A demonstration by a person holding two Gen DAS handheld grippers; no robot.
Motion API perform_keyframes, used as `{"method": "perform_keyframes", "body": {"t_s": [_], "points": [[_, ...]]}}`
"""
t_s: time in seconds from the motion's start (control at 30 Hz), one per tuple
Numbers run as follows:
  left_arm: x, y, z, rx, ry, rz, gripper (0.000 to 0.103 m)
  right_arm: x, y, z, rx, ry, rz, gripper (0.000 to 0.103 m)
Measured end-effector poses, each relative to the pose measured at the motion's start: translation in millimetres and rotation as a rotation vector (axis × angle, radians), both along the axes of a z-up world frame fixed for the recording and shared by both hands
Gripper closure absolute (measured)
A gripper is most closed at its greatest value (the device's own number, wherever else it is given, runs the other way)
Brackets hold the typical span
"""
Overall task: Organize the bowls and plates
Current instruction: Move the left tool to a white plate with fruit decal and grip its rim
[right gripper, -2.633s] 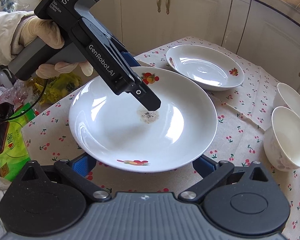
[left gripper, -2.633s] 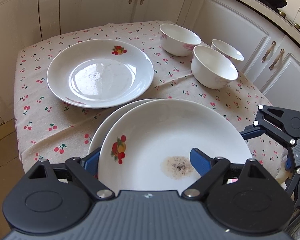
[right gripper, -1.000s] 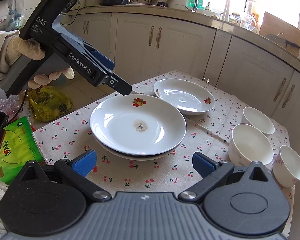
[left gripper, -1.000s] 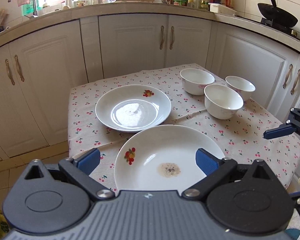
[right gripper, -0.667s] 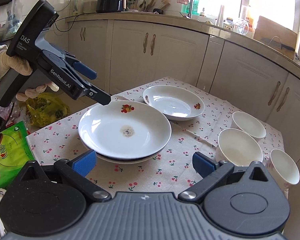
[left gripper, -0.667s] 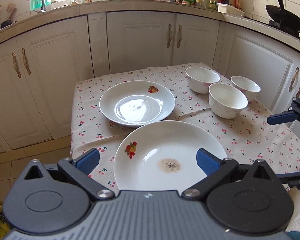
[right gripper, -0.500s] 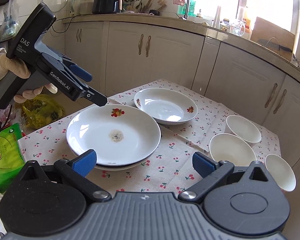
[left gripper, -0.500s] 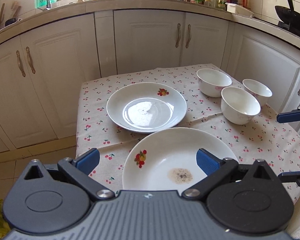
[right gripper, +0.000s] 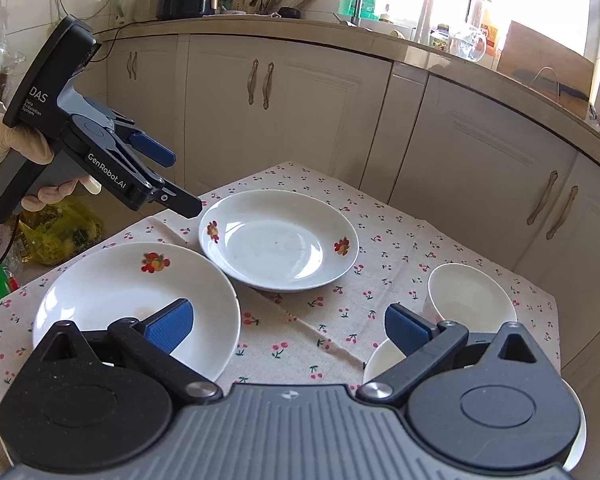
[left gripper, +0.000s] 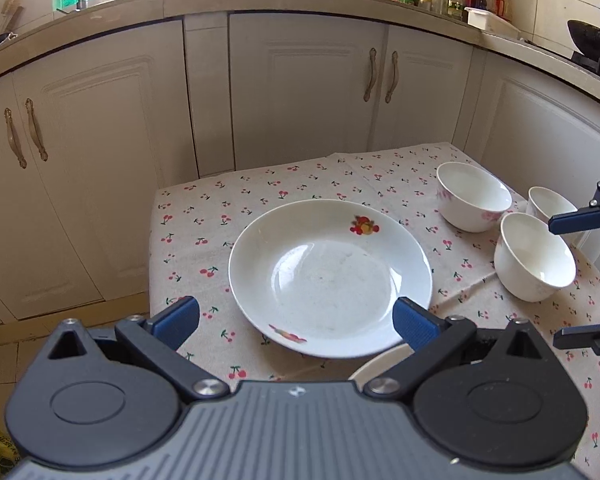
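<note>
Plates first: the left gripper (left gripper: 296,318) hangs with its blue fingers (left gripper: 174,320) spread wide and empty above the near rim of the single plate (left gripper: 330,276), which sits on the cherry-print tablecloth (left gripper: 260,196). The right gripper (right gripper: 288,326) is likewise spread, holding nothing, over the cloth between that plate and the bowls. Beside the single plate, nearer the person, lies the stacked plate (right gripper: 136,300) with a brownish smear. Three white bowls (left gripper: 534,256) cluster to the single plate's other side. A gloved hand (right gripper: 18,148) grips the left tool's handle. White cabinets (left gripper: 300,96) stand behind the single plate.
</note>
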State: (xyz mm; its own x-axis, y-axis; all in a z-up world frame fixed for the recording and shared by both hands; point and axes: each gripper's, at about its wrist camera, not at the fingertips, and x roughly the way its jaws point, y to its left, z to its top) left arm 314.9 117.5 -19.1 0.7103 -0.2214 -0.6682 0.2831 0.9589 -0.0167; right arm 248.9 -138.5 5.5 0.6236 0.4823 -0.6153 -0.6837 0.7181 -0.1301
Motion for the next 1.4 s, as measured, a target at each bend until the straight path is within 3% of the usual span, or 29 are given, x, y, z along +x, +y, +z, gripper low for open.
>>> {"method": "perform_keyframes", "body": {"t_s": [0.23, 0.63, 1.07, 1.23, 1.4], "points": [[43.4, 5.7, -15.1, -0.021, 0.043, -0.021, 0.001, 46.2, 16.0, -10.8, -0.072, 0.025, 0.052, 0.0], [91.6, 12.1, -44.5, -0.043, 0.147, -0.046, 0.001, 107.3, 42.3, -36.2, -0.218, 0.187, 0.19, 0.0], [113.3, 10.7, -65.7, -0.068, 0.233, -0.119, 0.003, 141.3, 72.1, -66.6, -0.348, 0.356, 0.202, 0.0], [117.1, 12.2, -64.8, -0.079, 0.242, -0.134, 0.003, 154.5, 72.9, -73.1, -0.32, 0.427, 0.2, 0.0], [120.0, 12.6, -64.2, -0.081, 0.245, -0.149, 0.003, 156.1, 76.3, -74.2, -0.318, 0.412, 0.237, 0.0]]}}
